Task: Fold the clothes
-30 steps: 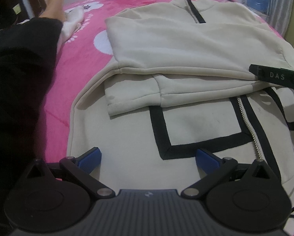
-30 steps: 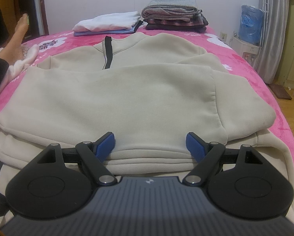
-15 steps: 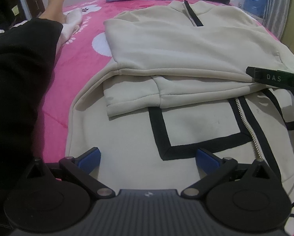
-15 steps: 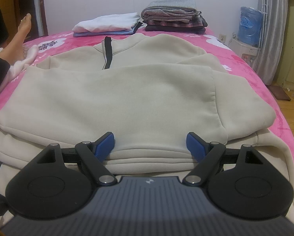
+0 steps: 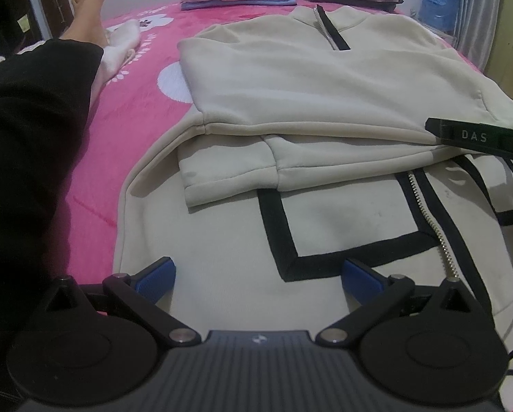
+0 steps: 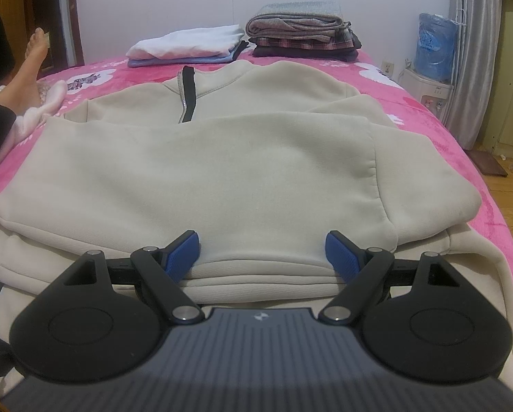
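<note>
Both sleeves folded across cream zip sweatshirt [image 5: 325, 79] on bed [image 5: 136, 79]. Left hand-held gripper [image 5: 258, 273], right hand-held gripper [image 6: 262, 252] wide, empty, near hem for next fold.

L gripper [image 5: 258, 276] is sitting at bottom centre of the left wrist view, tilting steeply down, blue pads [image 5: 155, 276] standing wide apart w/ nothing pinched btwn them. R gripper [image 6: 263, 254] is sitting at bottom centre of the right wrist view, angling down less steeply, jaws also spread wide, nothing clamped. In the left wrist view, R gripper's black finger is poking in at the right edge, mid-height. Person's black-clad leg [image 5: 26, 158] is filling the left side, bare foot [image 5: 86, 7] showing upper left.
</note>
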Motion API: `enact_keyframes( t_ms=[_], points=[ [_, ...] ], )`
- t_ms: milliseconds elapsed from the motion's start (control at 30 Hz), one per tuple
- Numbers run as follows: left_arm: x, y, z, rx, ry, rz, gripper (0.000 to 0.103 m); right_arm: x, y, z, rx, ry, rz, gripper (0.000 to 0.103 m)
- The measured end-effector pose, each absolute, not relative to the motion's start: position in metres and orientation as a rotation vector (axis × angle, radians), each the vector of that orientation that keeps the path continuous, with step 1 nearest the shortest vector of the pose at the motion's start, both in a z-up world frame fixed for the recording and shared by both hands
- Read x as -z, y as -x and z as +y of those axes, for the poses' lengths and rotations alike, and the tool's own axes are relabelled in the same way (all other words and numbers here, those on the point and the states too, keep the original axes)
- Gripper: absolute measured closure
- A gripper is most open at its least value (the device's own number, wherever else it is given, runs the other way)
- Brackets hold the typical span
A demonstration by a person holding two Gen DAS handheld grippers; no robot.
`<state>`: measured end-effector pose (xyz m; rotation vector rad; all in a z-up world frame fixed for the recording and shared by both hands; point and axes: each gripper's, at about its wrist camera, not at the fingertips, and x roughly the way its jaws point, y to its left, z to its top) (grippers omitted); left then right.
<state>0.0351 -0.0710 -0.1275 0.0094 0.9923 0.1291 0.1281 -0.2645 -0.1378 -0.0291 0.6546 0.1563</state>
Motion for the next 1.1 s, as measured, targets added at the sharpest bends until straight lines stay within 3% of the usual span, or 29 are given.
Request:
enact_keyframes(
  t_ms=[667, 867, 1000, 1100],
  points=[
    [0.120, -0.033, -0.071, -0.104, -0.053, 0.967, 0.001, 0.138, -0.128, -0.265, -0.158, 0.028, 0.650, 0.021],
    [0.079, -0.021, -0.079, -0.104, -0.140, 0.703, 0.002, 0.138, -0.127, -0.265, -0.159, 0.027, 0.649, 0.021],
    [0.066, -0.044, -0.081, -0.076, -0.143, 0.656, 0.002, 0.139, -0.127, -0.266, -0.161, 0.023, 0.645, 0.021],
    [0.060, -0.074, -0.087, -0.059, -0.171, 0.643, 0.012, 0.139, -0.127, -0.267, -0.163, 0.020, 0.643, 0.021]
  ],
)
